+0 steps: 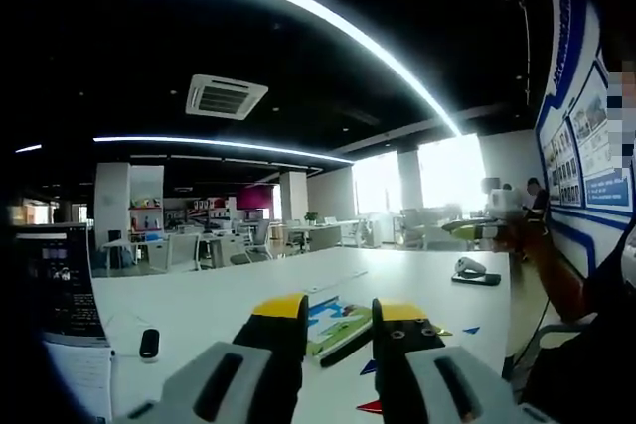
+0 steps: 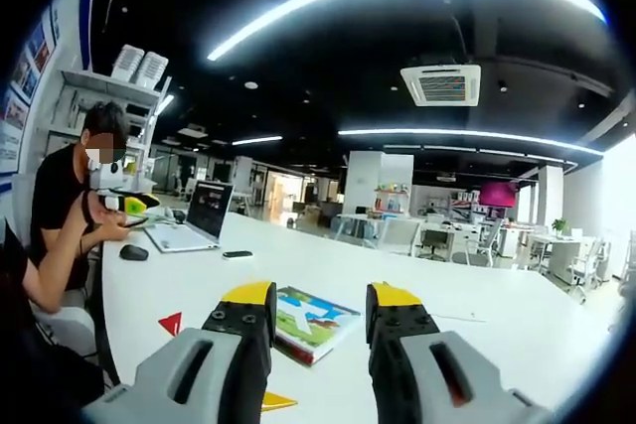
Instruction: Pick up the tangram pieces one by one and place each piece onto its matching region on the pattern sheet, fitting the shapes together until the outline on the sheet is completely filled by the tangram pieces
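My left hand-held gripper (image 1: 341, 317) and right hand-held gripper (image 2: 318, 307) both hang open and empty above the white worktop (image 1: 229, 295), with the pattern sheet (image 2: 314, 319) lying between their jaws. The left gripper view catches blue pieces (image 1: 470, 330). The right gripper view has a red piece (image 2: 171, 323), a laptop (image 2: 196, 217) and a seated person (image 2: 70, 215).

The left gripper (image 1: 338, 320) hangs with parted fingers above the pattern sheet (image 1: 336, 325).

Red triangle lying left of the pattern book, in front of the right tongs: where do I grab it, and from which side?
The red triangle lies flat on the white table, apart from the pattern book. Probably best to come straight down from above and pinch across two edges; flat as it is, a side approach finds nothing. The right tongs are open.
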Tool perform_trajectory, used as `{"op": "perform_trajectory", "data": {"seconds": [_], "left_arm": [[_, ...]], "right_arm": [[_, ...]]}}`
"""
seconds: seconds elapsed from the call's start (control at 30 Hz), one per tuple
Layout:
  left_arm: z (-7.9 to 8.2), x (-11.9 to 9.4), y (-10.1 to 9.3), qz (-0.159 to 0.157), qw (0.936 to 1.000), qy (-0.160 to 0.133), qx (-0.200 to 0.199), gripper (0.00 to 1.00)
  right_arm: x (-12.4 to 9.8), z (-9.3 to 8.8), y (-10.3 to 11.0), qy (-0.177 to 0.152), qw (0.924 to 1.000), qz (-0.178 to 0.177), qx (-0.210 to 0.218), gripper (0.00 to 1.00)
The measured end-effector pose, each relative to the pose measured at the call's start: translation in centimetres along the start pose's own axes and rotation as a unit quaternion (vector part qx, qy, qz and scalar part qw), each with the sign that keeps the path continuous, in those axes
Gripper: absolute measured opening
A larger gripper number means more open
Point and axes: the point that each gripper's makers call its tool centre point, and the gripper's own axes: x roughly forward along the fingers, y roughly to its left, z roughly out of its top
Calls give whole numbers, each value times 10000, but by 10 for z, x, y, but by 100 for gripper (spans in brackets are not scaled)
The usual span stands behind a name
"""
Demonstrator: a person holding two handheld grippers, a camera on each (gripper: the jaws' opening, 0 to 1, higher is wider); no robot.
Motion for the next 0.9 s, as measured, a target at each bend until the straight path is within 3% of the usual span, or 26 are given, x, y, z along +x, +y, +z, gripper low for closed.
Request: {"op": "perform_trajectory", "data": {"seconds": [0.9], "left_arm": [[2, -3, 1, 8, 10000, -32, 23, 27]], "right_arm": [[7, -12, 7, 195, 9997, 103, -106, 37]]}}
